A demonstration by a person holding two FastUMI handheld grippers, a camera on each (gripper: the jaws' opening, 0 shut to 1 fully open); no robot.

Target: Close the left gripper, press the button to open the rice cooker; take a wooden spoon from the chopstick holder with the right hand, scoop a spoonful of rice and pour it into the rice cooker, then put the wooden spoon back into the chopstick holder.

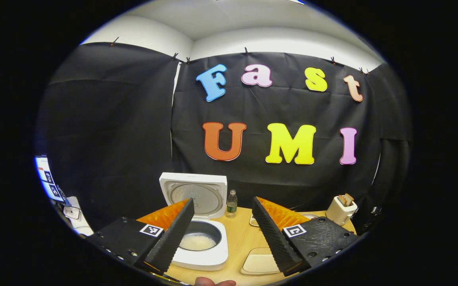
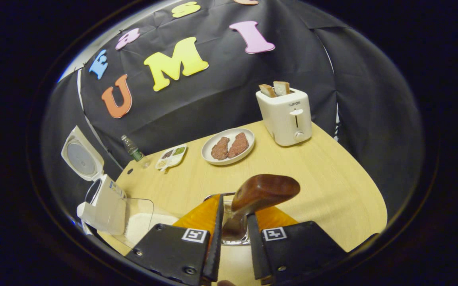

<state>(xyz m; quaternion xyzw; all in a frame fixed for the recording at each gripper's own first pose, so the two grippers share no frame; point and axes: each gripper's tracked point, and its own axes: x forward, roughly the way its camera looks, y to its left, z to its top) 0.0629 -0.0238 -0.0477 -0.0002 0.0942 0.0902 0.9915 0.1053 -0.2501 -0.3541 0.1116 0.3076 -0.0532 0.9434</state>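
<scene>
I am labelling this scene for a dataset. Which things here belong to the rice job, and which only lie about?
Belong to the job:
- rice cooker, lid up, rice inside
- wooden spoon, held by the right tool
- clear rice container
- left tool, open

Only lying about:
- toaster with bread
- plate with two meat pieces
- bottle
- small divided dish
</scene>
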